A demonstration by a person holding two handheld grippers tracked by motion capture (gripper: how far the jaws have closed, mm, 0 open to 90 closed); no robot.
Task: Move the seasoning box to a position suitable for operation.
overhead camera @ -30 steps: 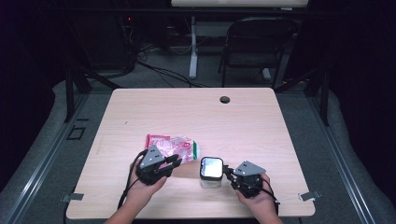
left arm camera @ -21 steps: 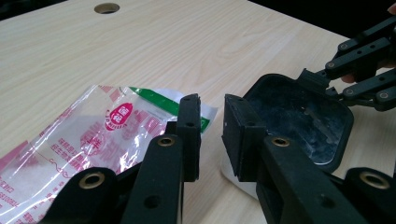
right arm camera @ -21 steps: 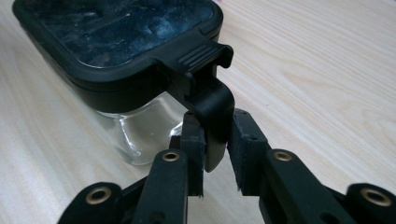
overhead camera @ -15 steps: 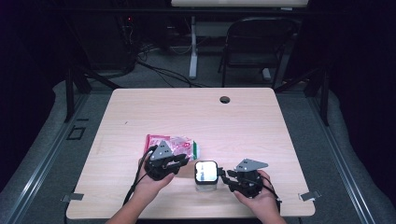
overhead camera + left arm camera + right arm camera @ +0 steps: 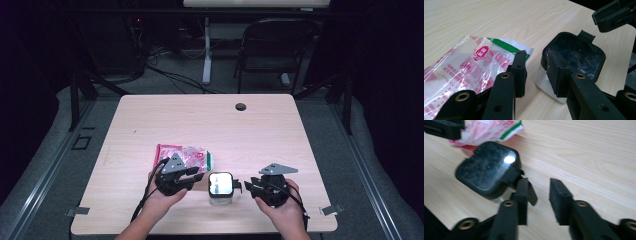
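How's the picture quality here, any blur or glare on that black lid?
High view: table evenly lit, surroundings dark, and the container's lid glares nearly white. Left gripper view: sharp, lid matte and dusty, a little sheen on the plastic bag. Right gripper view: softened by motion blur, with one bright highlight on the lid.

Left gripper (image 5: 536, 72) jaws apart, perhaps touching the lidded jar (image 5: 574, 60).

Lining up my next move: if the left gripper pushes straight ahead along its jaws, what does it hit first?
Probably the container: the left gripper is open, its right jaw already at the jar's near wall. The packet lies just left of that line. Depth is uncertain.
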